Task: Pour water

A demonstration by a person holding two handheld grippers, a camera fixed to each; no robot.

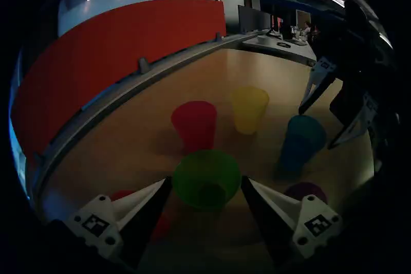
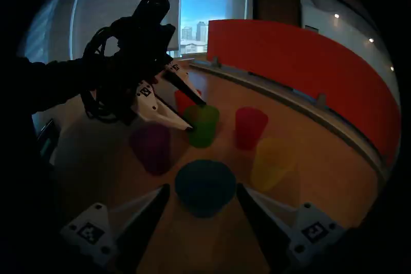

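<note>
A green cup [image 1: 206,168] stands on the wooden table [image 1: 144,140] between the fingers of my left gripper [image 1: 205,181], which is open, with a finger close by each side of the cup. A blue cup [image 2: 205,192] stands between the fingers of my right gripper [image 2: 203,186], also open with narrow gaps at each side. The right gripper view has the left gripper [image 2: 198,116] straddling the green cup [image 2: 204,129]. In the left gripper view the right gripper [image 1: 315,130] flanks the blue cup [image 1: 303,145]. I cannot see water in any cup.
Red cup [image 1: 195,124], yellow cup [image 1: 249,108] and purple cup [image 1: 305,190] stand close around the two. Another reddish cup [image 2: 182,100] sits behind the green one. A red partition [image 1: 113,53] with a rail runs along the table's far edge. A dark sleeve [image 2: 46,86] holds the left gripper.
</note>
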